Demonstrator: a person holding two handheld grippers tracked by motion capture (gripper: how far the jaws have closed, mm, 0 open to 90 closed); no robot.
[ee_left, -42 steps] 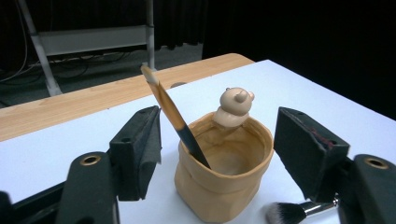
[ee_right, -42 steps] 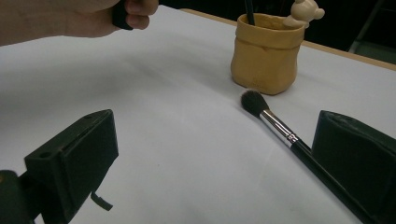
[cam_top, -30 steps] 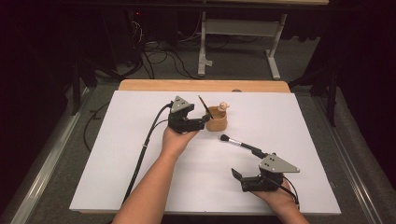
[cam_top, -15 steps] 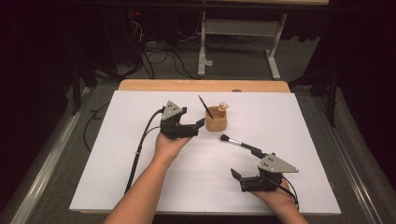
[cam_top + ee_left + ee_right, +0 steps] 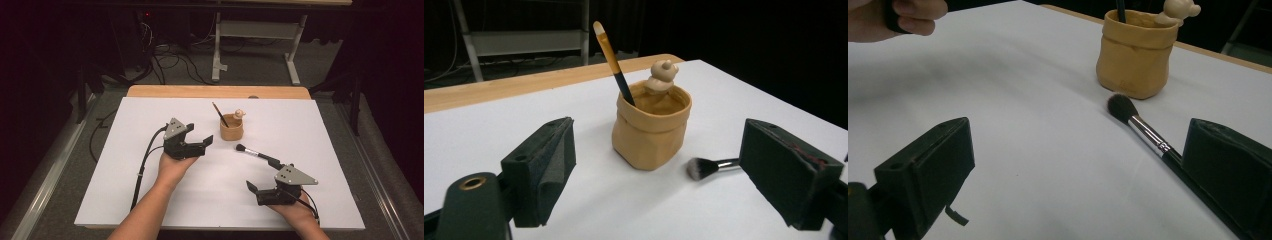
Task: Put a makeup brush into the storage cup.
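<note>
High view: both grippers are seen spread and empty — the left gripper (image 5: pixel 204 145) beside the tan cup (image 5: pixel 232 131), the right gripper (image 5: pixel 254 190) near a makeup brush (image 5: pixel 257 154) on the tabletop (image 5: pixel 125 165).

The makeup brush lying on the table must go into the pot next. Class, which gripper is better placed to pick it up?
Probably the right gripper: the makeup brush has its handle running toward it, beside its open jaws. The left gripper faces the pot, with just the bristles near.
</note>
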